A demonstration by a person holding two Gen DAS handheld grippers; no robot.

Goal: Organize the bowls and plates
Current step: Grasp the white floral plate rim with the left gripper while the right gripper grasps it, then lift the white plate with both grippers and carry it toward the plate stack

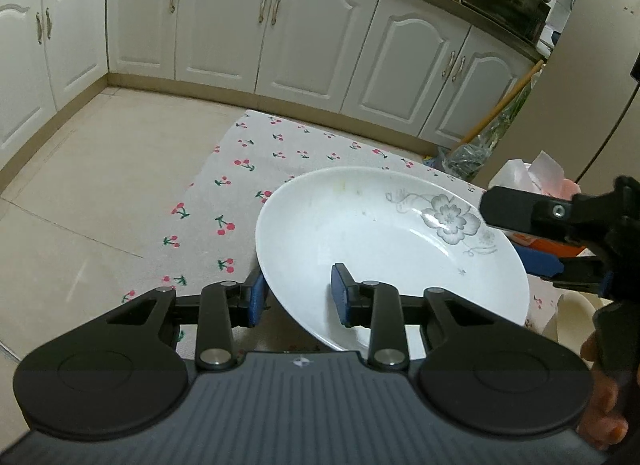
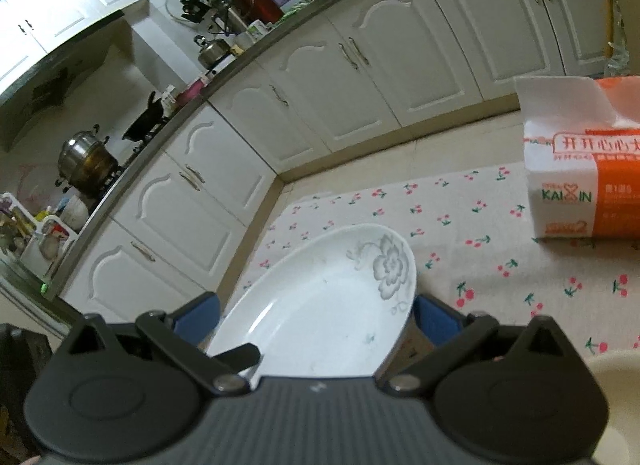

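While both claws flank the white oval flower-printed porcelain plate point(image 1: 384, 241), the left gripper point(image 1: 298, 297) pinches its near rim; the right gripper point(image 2: 316, 321) straddles it, grip uncertain.

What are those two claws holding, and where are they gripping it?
Both hold one white flowered plate by its rim: the left claw pinches the near edge, the right claw the opposite edge.

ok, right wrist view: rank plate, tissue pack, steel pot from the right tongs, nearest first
1. plate: between the fingers of the right tongs, tilted, over the cherry-print cloth.
2. tissue pack: upper right, standing on the cloth.
3. steel pot: far left, up on the counter past the cabinets.
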